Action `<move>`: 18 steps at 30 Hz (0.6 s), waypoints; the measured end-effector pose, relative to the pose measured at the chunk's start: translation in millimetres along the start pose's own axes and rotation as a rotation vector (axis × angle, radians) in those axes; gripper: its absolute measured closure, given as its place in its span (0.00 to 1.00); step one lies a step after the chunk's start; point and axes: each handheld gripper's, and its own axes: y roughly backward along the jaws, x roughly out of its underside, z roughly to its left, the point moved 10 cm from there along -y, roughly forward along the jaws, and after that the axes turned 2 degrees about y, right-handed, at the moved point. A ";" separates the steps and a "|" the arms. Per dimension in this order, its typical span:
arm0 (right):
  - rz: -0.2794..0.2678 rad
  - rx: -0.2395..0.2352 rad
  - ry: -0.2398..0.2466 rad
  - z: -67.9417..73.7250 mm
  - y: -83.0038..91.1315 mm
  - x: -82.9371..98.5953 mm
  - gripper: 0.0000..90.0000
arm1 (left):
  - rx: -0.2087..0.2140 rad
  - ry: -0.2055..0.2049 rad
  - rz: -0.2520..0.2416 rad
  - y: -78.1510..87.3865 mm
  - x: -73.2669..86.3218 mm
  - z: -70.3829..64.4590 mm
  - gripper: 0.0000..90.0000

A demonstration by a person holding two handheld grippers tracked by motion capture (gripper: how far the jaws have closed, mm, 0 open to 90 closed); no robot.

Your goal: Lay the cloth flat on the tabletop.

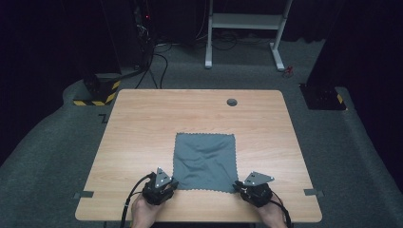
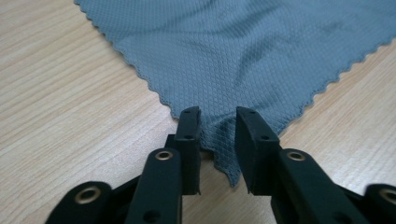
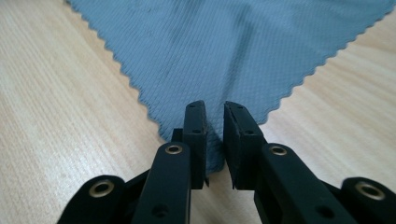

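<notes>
A grey-blue cloth [image 1: 204, 161] with a zigzag edge lies nearly flat on the wooden table [image 1: 142, 118], lightly creased. My left gripper [image 1: 167, 183] is at its near left corner. In the left gripper view the cloth [image 2: 243, 51] has that corner lying in the gap between the jaws of my left gripper [image 2: 218, 116], which stand apart and open. My right gripper [image 1: 240, 186] is at the near right corner. In the right gripper view my right gripper [image 3: 215, 109] is shut on that corner, and a crease runs up the cloth [image 3: 224, 42] from the jaws.
A small round grey grommet [image 1: 232, 101] is set in the table near its far edge. Beyond the table stand a white desk frame [image 1: 244, 28] and a black post base with yellow stripes [image 1: 97, 90] on grey carpet.
</notes>
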 end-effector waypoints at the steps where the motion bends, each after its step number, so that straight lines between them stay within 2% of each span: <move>1: 0.007 -0.003 0.000 0.8 -1.0 1.7 0.87 | 0.004 -0.003 -0.002 -0.1 -0.1 -1.0 0.82; 2: 0.004 -0.010 -0.003 0.9 0.2 2.9 0.87 | 0.018 -0.006 0.000 -0.1 0.0 -3.0 0.89; 4: 0.007 -0.011 -0.003 0.7 0.7 3.3 0.87 | 0.022 -0.016 0.000 -0.2 -0.3 -3.9 0.95; 5: 0.011 -0.009 0.009 1.0 1.3 3.7 0.90 | 0.026 -0.037 0.012 -0.2 -0.4 -6.6 0.98; 8: 0.023 0.003 0.028 0.9 2.0 4.2 0.98 | 0.028 -0.050 0.021 -0.5 -1.1 -6.5 0.99; 10: 0.025 0.000 0.019 0.7 2.4 4.6 1.00 | 0.035 -0.049 0.026 -0.2 -0.9 -6.2 0.99; 13: 0.023 0.006 0.033 0.8 2.5 4.6 1.00 | 0.032 -0.055 0.033 1.0 -0.1 -5.6 0.99; 16: 0.030 0.007 0.044 1.7 3.8 4.7 1.00 | 0.063 -0.045 0.040 5.3 3.8 -7.3 1.00; 18: 0.033 0.004 0.043 2.7 4.7 5.1 1.00 | 0.069 -0.048 0.043 6.7 5.1 -8.1 1.00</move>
